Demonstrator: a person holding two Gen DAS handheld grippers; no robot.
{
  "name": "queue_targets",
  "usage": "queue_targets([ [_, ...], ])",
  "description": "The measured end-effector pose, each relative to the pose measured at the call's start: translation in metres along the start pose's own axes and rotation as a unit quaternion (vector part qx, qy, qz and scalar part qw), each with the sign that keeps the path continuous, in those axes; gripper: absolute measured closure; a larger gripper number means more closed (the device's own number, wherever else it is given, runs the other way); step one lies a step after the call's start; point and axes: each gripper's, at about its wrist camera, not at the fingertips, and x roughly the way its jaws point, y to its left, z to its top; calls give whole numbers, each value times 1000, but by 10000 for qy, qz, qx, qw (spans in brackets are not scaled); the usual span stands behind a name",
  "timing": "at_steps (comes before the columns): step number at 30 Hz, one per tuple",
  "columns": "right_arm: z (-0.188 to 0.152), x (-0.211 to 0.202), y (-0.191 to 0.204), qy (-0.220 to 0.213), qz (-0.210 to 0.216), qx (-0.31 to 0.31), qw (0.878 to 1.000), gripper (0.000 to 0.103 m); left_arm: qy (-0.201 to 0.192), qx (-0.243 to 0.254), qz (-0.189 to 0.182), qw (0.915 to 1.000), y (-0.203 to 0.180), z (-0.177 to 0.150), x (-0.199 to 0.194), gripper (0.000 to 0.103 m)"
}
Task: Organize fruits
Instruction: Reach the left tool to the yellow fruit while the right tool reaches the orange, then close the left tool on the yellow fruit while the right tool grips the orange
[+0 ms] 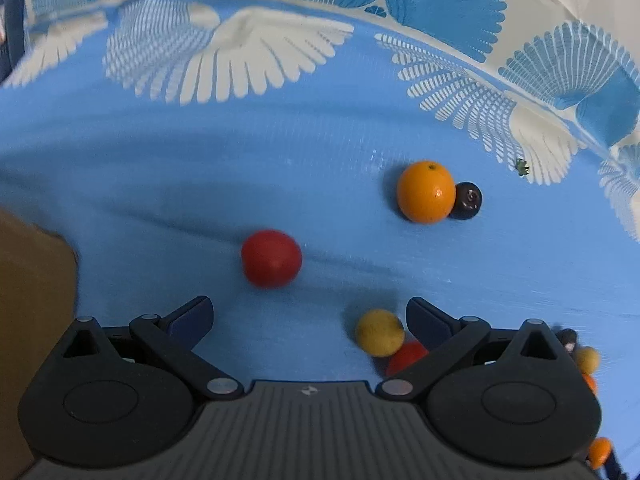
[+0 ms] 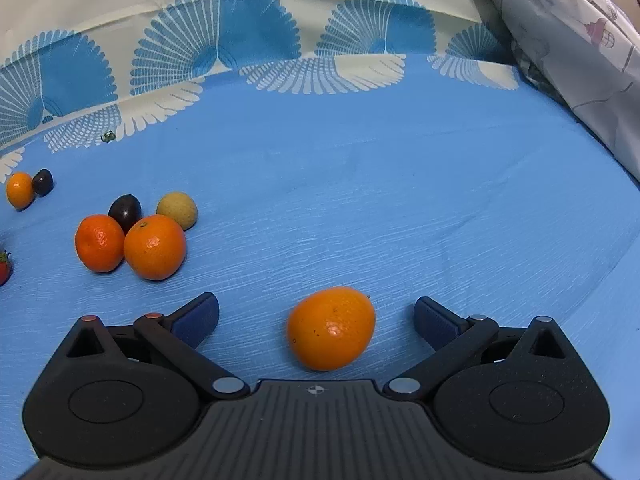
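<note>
In the left wrist view my left gripper [image 1: 308, 316] is open and empty over the blue cloth. A red round fruit [image 1: 271, 258] lies just ahead of it. A yellow fruit [image 1: 379, 332] and a red fruit [image 1: 407, 357] lie by its right finger. An orange [image 1: 426, 192] touches a dark plum [image 1: 468, 201] farther right. In the right wrist view my right gripper [image 2: 316, 318] is open, with an orange [image 2: 331, 328] lying between its fingers, untouched. Two oranges [image 2: 154, 247], a dark plum [image 2: 125, 211] and a yellow fruit [image 2: 178, 210] cluster at the left.
A brown cardboard box [image 1: 32, 320] stands at the left edge of the left wrist view. A small green stem [image 2: 108, 136] lies on the cloth. A strawberry [image 2: 4, 268] shows at the far left. A patterned quilt [image 2: 580, 40] rises at the right.
</note>
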Motion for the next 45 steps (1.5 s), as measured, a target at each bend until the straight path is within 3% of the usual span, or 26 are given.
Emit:
queue_targets([
  [5,2,0,0,21,-20,-8,10000,0,155,-26,-122,9998,-5,-4,0,1],
  [11,0,0,2,6,-23,-12,10000,1,153,-48,-10,9999,-8,-1,-3,19],
  [13,-2,1,2,-17,-33,-20,10000,1,76,32,-27,10000,-10,-1,-6,35],
  [15,-2,0,2,10,-18,-45,10000,1,38,91,-73,9999,-13,0,-9,76],
  [16,-1,-1,2,50,2,-71,10000,4,105,136,-159,9997,-14,0,-10,75],
  [18,0,-8,4,-13,63,-141,9999,31,195,135,-259,9994,-14,-2,-14,75],
  [19,1,-12,7,-67,89,-247,9996,55,191,168,-309,9992,-14,-3,-16,75],
  [20,1,-15,10,-94,107,-378,9992,63,162,208,-330,9991,-14,-6,-19,75],
  [28,2,-57,7,-107,387,77,9992,64,19,436,-586,9973,4,-44,-75,75],
  [35,-18,-165,31,-291,1031,56,9942,64,-72,642,-732,9952,47,-106,-155,75],
  [45,-50,-303,122,-208,2167,-537,9745,64,-711,647,-612,9935,160,-189,-274,75],
])
